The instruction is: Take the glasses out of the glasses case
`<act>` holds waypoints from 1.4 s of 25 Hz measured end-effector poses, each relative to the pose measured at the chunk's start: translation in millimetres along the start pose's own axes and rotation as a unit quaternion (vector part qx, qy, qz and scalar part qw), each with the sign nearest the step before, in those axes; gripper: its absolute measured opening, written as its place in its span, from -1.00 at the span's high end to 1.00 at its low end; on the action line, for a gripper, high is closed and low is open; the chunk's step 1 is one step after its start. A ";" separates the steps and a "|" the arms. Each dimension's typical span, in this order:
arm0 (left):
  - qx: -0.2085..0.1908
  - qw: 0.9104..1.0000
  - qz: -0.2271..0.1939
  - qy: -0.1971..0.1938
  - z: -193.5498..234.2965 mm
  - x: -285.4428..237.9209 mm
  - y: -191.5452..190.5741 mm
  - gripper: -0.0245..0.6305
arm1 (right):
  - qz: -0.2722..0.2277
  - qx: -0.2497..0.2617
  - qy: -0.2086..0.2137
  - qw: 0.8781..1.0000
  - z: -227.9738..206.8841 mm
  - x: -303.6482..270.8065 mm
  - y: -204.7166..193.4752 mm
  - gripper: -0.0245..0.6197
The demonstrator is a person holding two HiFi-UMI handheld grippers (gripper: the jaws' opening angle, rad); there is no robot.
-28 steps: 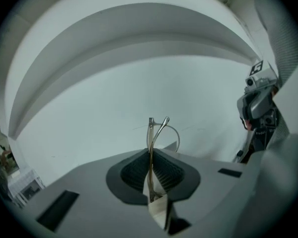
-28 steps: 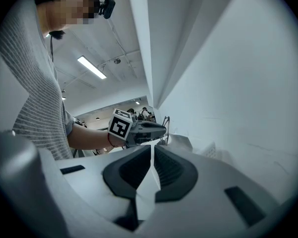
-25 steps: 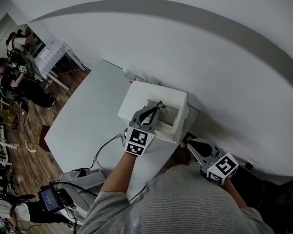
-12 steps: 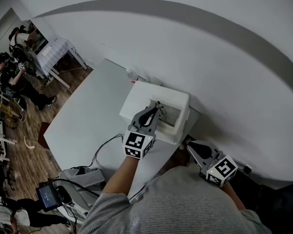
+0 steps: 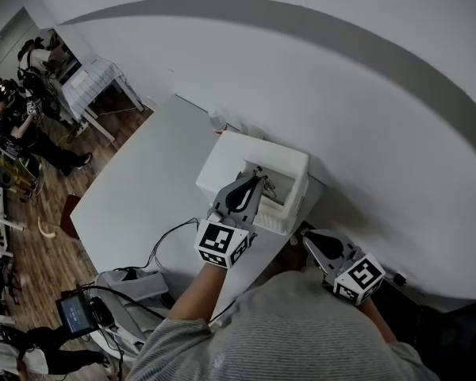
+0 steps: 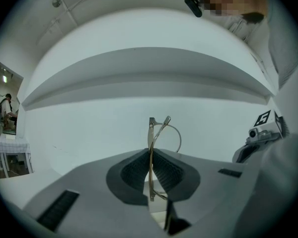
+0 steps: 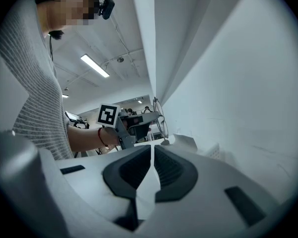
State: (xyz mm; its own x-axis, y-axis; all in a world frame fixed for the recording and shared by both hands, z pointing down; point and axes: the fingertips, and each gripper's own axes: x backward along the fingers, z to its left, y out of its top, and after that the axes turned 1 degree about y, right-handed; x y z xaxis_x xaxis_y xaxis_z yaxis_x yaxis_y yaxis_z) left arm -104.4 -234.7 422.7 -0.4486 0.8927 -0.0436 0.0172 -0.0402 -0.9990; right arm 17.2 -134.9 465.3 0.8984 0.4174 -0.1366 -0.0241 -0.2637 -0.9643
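Thin wire-framed glasses [image 6: 165,129] stand edge-on between the pads of my left gripper [image 6: 151,155], which is shut on the frame. In the head view the left gripper [image 5: 256,180] holds the glasses [image 5: 263,184] just above the opening of a white box [image 5: 222,153] on the white table [image 5: 143,189]. My right gripper [image 5: 308,236] hovers at the table's near right edge, apart from the box, its pads [image 7: 165,166] together with nothing between them. From the right gripper view the left gripper [image 7: 157,119] and the glasses [image 7: 161,114] show against the wall. I cannot make out a separate glasses case.
The box stands against a white wall [image 5: 341,94]. Black cables [image 5: 168,241] run off the table's near edge to a stand with a small screen [image 5: 78,314]. People [image 5: 20,125] and furniture are on the wooden floor far to the left.
My left gripper has risen with the glasses, coming up out of the box opening and rolling slightly. The right gripper has kept still.
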 end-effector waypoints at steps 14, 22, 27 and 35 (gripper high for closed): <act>0.026 0.999 -0.023 -0.020 -37.5 30.9 13.7 0.83 | -0.010 0.021 -0.005 1.000 5.2 -2.0 7.6 0.88; 0.037 0.999 -0.029 -0.028 -56.1 45.9 11.6 0.83 | -0.022 0.031 -0.005 0.999 9.1 -2.3 14.5 0.88; 0.044 0.998 -0.032 -0.037 -62.5 50.2 10.1 0.83 | -0.032 0.036 -0.008 0.999 10.7 -2.7 21.4 0.88; 0.082 0.990 -0.088 -0.068 -69.7 59.7 29.2 0.83 | -0.048 0.036 0.000 0.998 18.8 -1.2 36.0 0.88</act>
State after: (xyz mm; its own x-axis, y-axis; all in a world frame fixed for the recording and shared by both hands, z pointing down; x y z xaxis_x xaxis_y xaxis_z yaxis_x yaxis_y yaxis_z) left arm -68.5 -151.3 390.8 -0.5490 0.8236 0.1423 -0.2120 0.0274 -0.9769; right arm 7.0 -128.6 426.5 0.8979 0.4380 -0.0435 0.0298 -0.1592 -0.9868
